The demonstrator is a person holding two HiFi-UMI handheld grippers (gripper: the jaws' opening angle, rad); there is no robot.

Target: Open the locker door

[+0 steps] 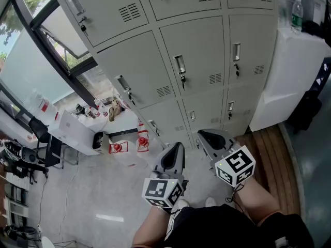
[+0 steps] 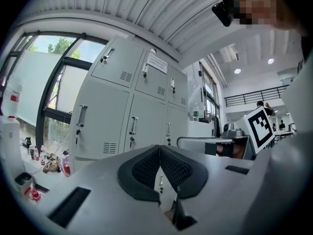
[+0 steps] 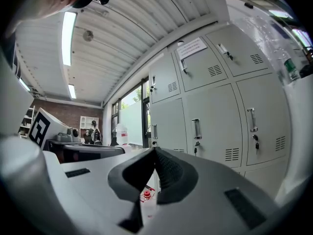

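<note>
Grey lockers (image 1: 191,71) ahead; pale glossy floor (image 1: 93,190) below; window (image 1: 26,71) at left.

The head view looks steeply down from high up at the lockers (image 1: 196,71) and floor (image 1: 93,190). The left gripper view and right gripper view sit low, tilted upward, sharing those lockers, not close.

The pale grey metal lockers (image 1: 129,71) show dark slotted vents, while below them the grey plastic left gripper (image 1: 177,146) and right gripper (image 1: 206,134) carry black-and-white square-patterned cubes and black dotted pads (image 2: 145,168).
</note>
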